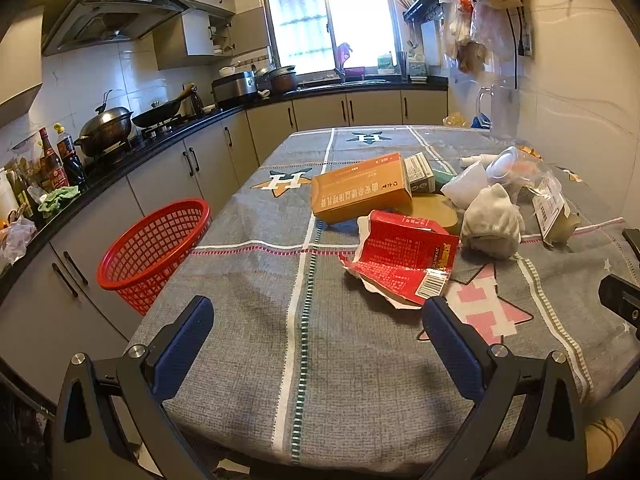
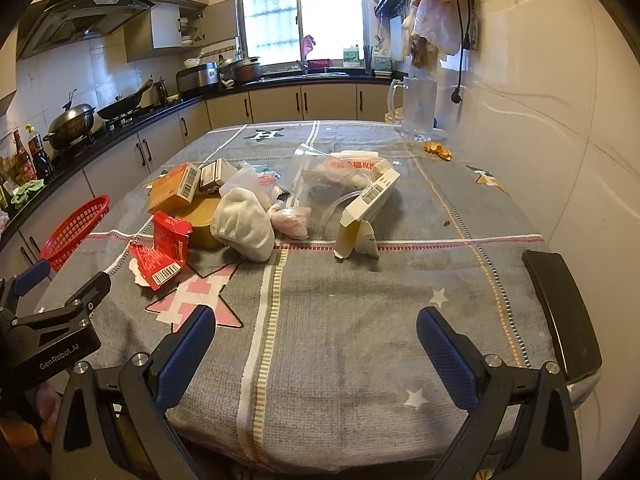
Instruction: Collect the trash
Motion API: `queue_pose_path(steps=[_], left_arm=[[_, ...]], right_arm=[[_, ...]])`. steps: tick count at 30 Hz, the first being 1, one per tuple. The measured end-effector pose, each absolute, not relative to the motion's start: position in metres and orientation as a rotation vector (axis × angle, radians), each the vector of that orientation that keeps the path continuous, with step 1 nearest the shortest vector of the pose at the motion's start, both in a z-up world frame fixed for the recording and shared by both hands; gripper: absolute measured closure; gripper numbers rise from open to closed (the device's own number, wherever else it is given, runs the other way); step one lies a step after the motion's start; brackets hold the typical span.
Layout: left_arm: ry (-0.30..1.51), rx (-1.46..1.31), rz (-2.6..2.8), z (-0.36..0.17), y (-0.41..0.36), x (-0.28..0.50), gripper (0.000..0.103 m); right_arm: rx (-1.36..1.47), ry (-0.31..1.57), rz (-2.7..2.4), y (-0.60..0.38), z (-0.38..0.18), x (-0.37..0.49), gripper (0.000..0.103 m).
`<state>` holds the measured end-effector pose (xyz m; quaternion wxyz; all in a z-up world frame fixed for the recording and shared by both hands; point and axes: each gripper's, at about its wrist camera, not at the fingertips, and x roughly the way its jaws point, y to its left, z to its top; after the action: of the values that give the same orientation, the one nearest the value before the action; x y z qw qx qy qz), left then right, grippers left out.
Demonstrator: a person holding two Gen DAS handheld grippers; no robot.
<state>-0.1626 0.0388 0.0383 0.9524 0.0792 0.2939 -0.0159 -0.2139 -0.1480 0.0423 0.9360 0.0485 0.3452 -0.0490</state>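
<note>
We held both grippers spread wide and empty. The torn red carton [image 1: 400, 260] lay just ahead-right of our left gripper [image 1: 316, 328], nearer than our right gripper [image 2: 316, 328], with the red basket [image 1: 154, 248] to its left.

Red basket [image 1: 154, 250]: lower part hidden behind table edge in left view; in right view only a slice shows past the cloth. Tan lid [image 1: 434, 208] mostly buried under orange box [image 1: 360, 188] and torn red carton [image 1: 400, 264]. Print on orange box too small to read. Clear bag [image 2: 332, 176] contents blurred, can't ID. Right gripper [image 1: 622, 280] cut off by frame edge in left view. Black phone [image 2: 560, 312] overhangs table edge, near end partly hidden.
</note>
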Motion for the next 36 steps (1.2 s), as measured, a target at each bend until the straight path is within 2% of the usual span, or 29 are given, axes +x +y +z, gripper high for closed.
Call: queue_pose_path(steps=[29, 36], left_arm=[[0.637, 0.145, -0.053, 0.032, 0.048, -0.154, 0.000], [0.708, 0.044, -0.143, 0.039, 0.067, -0.126, 0.000]], right_arm=[[0.163, 0.747, -0.080, -0.160, 0.030, -0.203, 0.001], [0.276, 0.764, -0.069, -0.194, 0.036, -0.176, 0.008]])
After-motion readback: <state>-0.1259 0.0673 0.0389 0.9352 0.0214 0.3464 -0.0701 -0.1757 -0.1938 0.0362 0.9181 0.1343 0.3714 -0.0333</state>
